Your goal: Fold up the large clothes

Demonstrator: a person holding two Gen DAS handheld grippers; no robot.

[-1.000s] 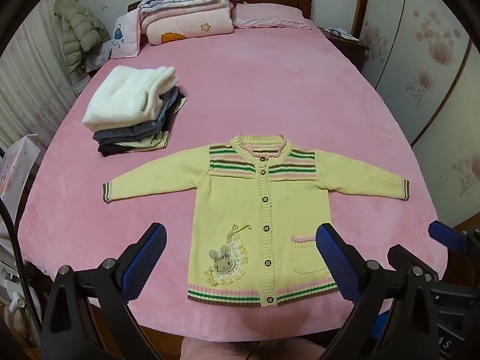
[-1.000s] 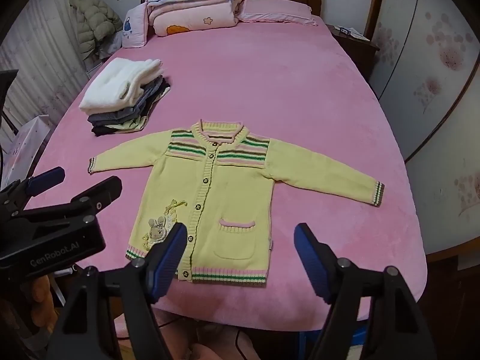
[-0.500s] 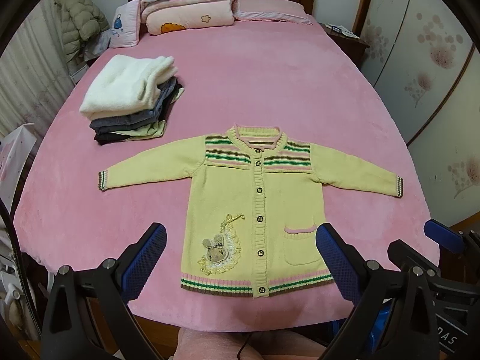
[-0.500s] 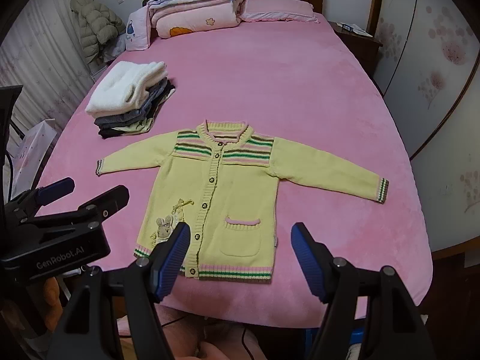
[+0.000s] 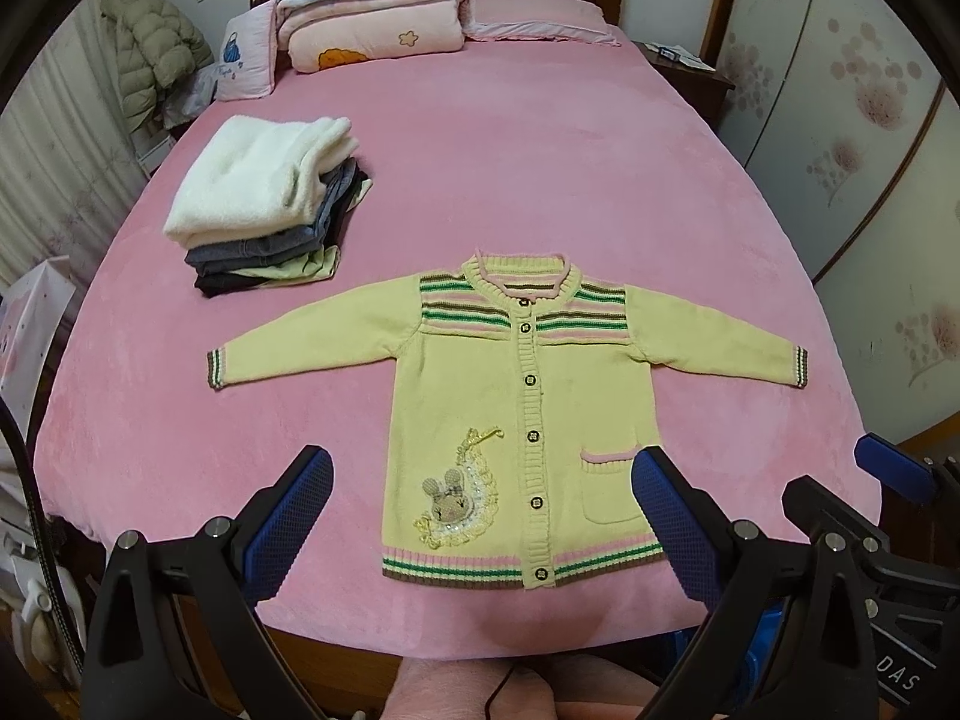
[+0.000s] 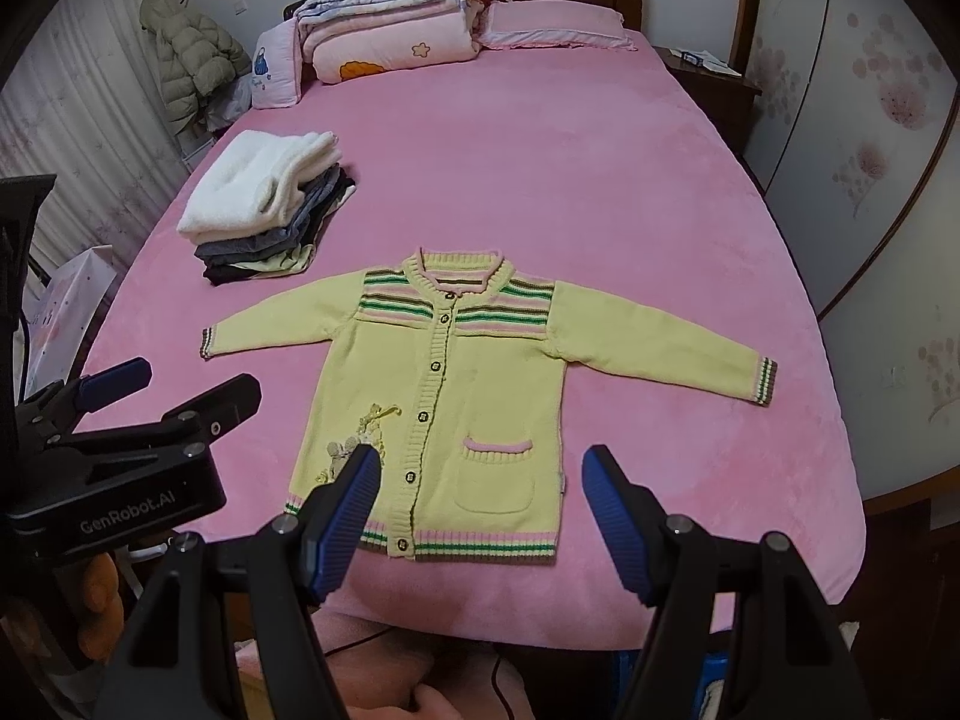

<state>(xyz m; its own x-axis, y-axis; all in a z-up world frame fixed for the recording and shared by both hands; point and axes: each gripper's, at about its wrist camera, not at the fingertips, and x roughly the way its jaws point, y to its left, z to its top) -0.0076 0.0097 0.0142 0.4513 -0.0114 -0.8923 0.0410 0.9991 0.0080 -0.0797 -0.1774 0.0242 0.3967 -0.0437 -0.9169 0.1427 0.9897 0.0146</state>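
A yellow knitted cardigan with striped yoke, buttons, a pocket and a rabbit patch lies flat, face up, sleeves spread, near the front edge of the pink bed. It also shows in the right wrist view. My left gripper is open and empty, held above the cardigan's hem. My right gripper is open and empty, held above the hem by the pocket. The left gripper's body shows at the left of the right wrist view.
A stack of folded clothes with a white item on top sits at the bed's left. Folded quilts and a pillow lie by the headboard. A nightstand and wardrobe doors stand on the right.
Both grippers have pulled back and risen slightly, so the cardigan sits a little farther away in both views. Both stay open. The cardigan has not moved.
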